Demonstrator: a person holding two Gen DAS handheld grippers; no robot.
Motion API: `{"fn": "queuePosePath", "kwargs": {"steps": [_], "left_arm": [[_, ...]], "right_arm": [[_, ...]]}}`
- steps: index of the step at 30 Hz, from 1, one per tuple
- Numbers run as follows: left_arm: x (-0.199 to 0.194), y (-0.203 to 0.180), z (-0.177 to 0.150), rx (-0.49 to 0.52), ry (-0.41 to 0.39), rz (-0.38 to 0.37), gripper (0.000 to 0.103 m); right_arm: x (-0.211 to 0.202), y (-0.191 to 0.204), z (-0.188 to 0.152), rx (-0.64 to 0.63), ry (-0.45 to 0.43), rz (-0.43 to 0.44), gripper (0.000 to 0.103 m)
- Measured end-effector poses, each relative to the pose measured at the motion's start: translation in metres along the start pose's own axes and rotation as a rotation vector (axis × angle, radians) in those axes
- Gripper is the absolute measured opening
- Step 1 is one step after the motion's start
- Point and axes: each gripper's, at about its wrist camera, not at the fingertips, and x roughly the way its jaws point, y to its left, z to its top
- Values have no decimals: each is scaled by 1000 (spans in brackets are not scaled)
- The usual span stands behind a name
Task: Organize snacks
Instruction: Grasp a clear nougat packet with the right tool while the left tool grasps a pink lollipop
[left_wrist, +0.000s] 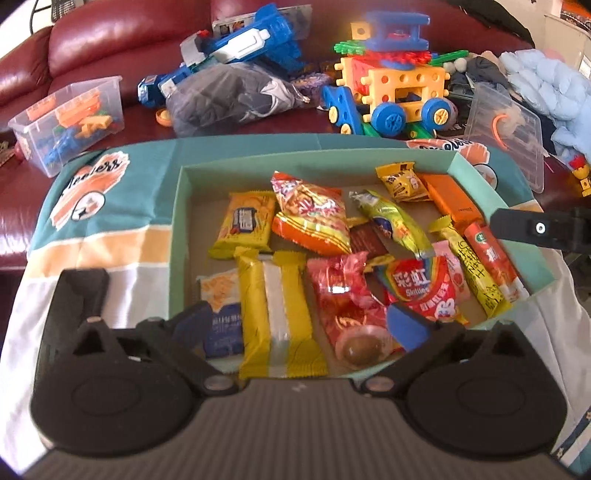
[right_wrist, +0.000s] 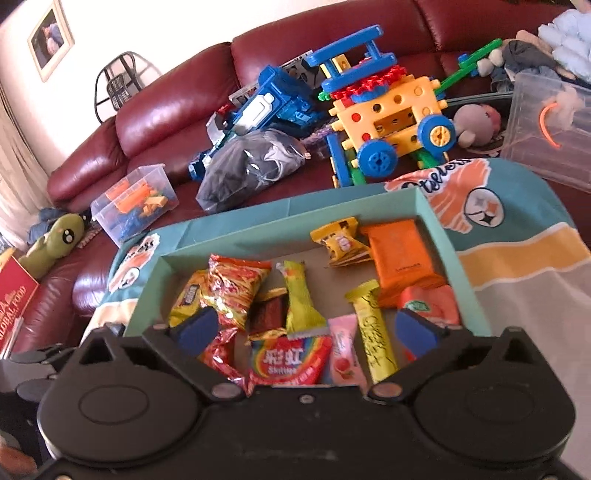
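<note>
A shallow teal box (left_wrist: 177, 236) (right_wrist: 439, 236) lies on a teal, orange and white cloth and holds several snack packs. Among them are a long yellow bar (left_wrist: 275, 314), a red Skittles bag (left_wrist: 424, 288) (right_wrist: 291, 363), an orange-red chip bag (left_wrist: 314, 214) (right_wrist: 232, 288), an orange box (left_wrist: 452, 199) (right_wrist: 400, 254) and a pink pack (right_wrist: 345, 356). My left gripper (left_wrist: 299, 325) is open and empty over the box's near edge, with the yellow bar between its fingers. My right gripper (right_wrist: 304, 332) is open and empty over the near right part; one of its fingers (left_wrist: 524, 227) shows in the left wrist view.
The box sits on a dark red leather sofa (right_wrist: 166, 107). Behind it lie a blue toy (left_wrist: 243, 44), a yellow block vehicle (left_wrist: 399, 85) (right_wrist: 395, 114), a grey bag (left_wrist: 229, 96), clear bins (left_wrist: 70, 122) (right_wrist: 546, 125), and a green plush (right_wrist: 55, 243).
</note>
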Motion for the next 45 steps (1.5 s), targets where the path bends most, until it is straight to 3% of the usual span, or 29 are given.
{"fn": "queuePosePath", "kwargs": {"steps": [11, 18, 28, 32, 37, 38, 39, 40, 41, 45], "left_arm": [[-29, 0, -26, -15, 12, -6, 103], [-27, 1, -46, 5, 42, 14, 103], [-5, 20, -68, -47, 112, 34, 103], [4, 15, -67, -52, 113, 35, 103], [18, 7, -68, -33, 126, 45, 103], [21, 7, -70, -28, 129, 58, 103], [22, 9, -71, -28, 129, 66, 103], [21, 12, -72, -39, 128, 65, 103], [21, 17, -74, -52, 131, 65, 103], [17, 36, -84, -62, 149, 95, 103]], "right_arm": [[-37, -7, -20, 6, 11, -14, 103], [-52, -14, -35, 18, 22, -23, 103], [-23, -25, -74, 23, 155, -57, 103], [-7, -22, -85, -8, 193, -101, 86], [-1, -21, -93, -28, 221, -113, 72], [-1, -19, -95, -46, 217, -123, 65], [-3, -18, -97, -63, 211, -131, 48], [-4, -17, -98, -71, 208, -130, 38], [-4, -18, -97, -70, 210, -129, 34], [-7, -21, -100, -68, 201, -119, 34]]}}
